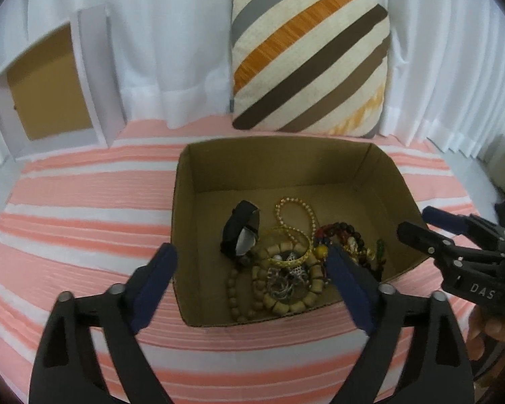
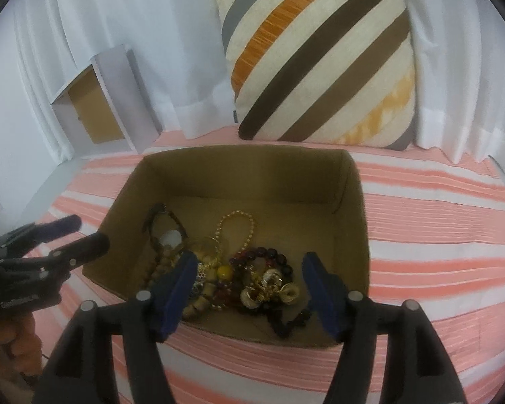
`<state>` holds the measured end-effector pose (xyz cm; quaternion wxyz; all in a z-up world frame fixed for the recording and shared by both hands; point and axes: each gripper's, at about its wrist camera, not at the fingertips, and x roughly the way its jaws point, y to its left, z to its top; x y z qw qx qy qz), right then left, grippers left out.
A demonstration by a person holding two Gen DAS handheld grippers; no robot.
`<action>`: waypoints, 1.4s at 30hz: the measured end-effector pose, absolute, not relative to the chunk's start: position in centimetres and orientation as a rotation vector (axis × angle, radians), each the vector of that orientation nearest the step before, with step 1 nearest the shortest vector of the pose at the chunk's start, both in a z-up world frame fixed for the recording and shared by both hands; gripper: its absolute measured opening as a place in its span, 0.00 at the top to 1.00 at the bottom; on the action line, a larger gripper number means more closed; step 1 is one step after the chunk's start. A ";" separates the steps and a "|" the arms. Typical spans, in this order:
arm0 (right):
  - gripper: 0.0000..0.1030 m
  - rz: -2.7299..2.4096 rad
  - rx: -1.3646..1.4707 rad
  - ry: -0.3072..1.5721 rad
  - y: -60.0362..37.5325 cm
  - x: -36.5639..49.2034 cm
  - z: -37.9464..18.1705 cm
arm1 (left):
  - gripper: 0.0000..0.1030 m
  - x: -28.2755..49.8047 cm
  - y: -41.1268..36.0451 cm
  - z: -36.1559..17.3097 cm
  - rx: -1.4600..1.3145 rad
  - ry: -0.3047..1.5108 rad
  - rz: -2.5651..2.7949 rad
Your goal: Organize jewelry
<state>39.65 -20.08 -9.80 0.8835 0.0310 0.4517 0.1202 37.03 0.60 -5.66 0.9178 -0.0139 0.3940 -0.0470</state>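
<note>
An open cardboard box [image 1: 383, 181] [image 2: 357, 222] sits on the striped cloth and holds a jumbled jewelry pile. In it are a black-strap watch [image 1: 240, 235] [image 2: 170, 235], a gold bead chain [image 1: 296, 210] [image 2: 237, 225], a wooden bead necklace [image 1: 286, 299], a gold bangle [image 1: 288, 250], dark red beads [image 1: 345, 232] [image 2: 269, 257] and gold earrings [image 2: 269, 288]. My left gripper [image 1: 252, 262] is open and empty above the box's near edge. My right gripper [image 2: 249, 269] is open and empty over the pile; it also shows in the left wrist view [image 1: 415, 224].
A striped cushion [image 1: 306, 54] [image 2: 320, 57] leans on the white curtain behind the box. A white box with a brown interior [image 1: 50, 84] [image 2: 101, 107] stands at the back left. The pink-and-white striped cloth [image 1: 84, 202] covers the surface.
</note>
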 end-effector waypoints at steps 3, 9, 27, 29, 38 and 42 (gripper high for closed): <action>0.35 0.225 0.047 0.909 -20.2 38.4 -8.5 | 0.01 35.9 -0.2 -4.6 0.024 0.766 -0.029; 0.27 0.201 0.040 0.860 -20.6 35.5 -5.5 | 0.01 33.5 -1.2 -2.7 0.083 0.724 0.050; 0.24 0.158 0.046 0.856 -20.6 29.3 -2.1 | 0.01 27.1 -1.2 0.3 -0.008 0.803 0.033; 0.23 0.153 0.034 0.852 -20.3 28.4 -1.5 | 0.01 26.1 -0.9 0.7 -0.020 0.797 0.046; 0.21 0.200 0.001 0.820 -18.5 23.9 2.2 | 0.01 21.7 0.1 3.2 0.001 0.755 0.119; 0.21 0.218 -0.017 0.812 -17.7 21.8 3.9 | 0.01 20.1 0.4 4.1 -0.022 0.760 0.111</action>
